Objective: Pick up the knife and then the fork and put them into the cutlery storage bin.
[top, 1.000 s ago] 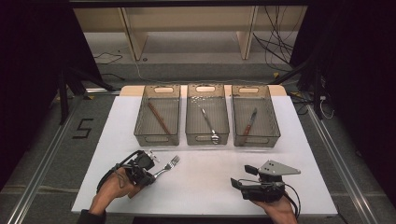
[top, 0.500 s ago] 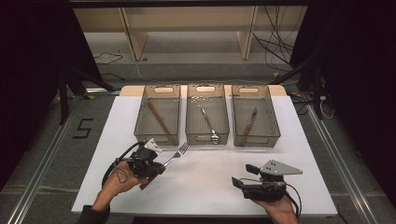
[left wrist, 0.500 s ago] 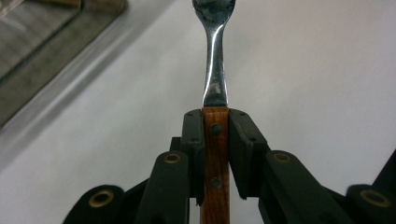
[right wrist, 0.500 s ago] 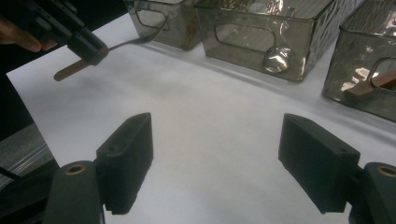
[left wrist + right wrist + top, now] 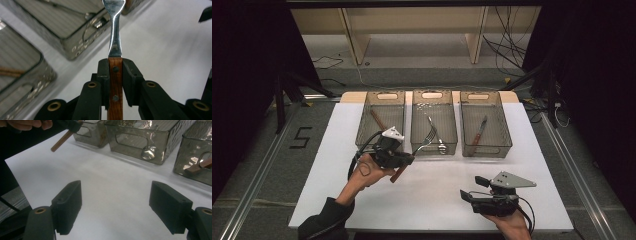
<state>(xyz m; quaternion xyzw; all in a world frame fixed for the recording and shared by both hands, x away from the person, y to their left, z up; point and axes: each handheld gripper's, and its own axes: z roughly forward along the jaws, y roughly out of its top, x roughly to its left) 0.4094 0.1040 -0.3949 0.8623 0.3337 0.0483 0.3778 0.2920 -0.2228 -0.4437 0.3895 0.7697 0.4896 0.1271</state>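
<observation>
A fork with a wooden handle [image 5: 115,82] and steel neck [image 5: 115,37] is clamped between the jaws of my left gripper [image 5: 115,62]. In the high view the left gripper [image 5: 407,160] is lifted off the white table, just in front of the gap between the left bin [image 5: 379,107] and the middle bin [image 5: 433,102]. The fork's tines [image 5: 427,137] point at the middle bin's front wall. My right gripper [image 5: 473,189] rests low at the front right, its jaws wide apart with bare table between them [image 5: 116,205].
Three clear bins stand in a row at the back; the right bin [image 5: 484,102] holds a wooden-handled utensil [image 5: 479,130]. The middle one holds metal cutlery, the left one a brown stick-like piece. Cables trail off both grippers. The table's [image 5: 437,190] front edge is near the right hand.
My left gripper has risen and travelled right and away toward the bins, carrying the fork. The right gripper has kept still.
</observation>
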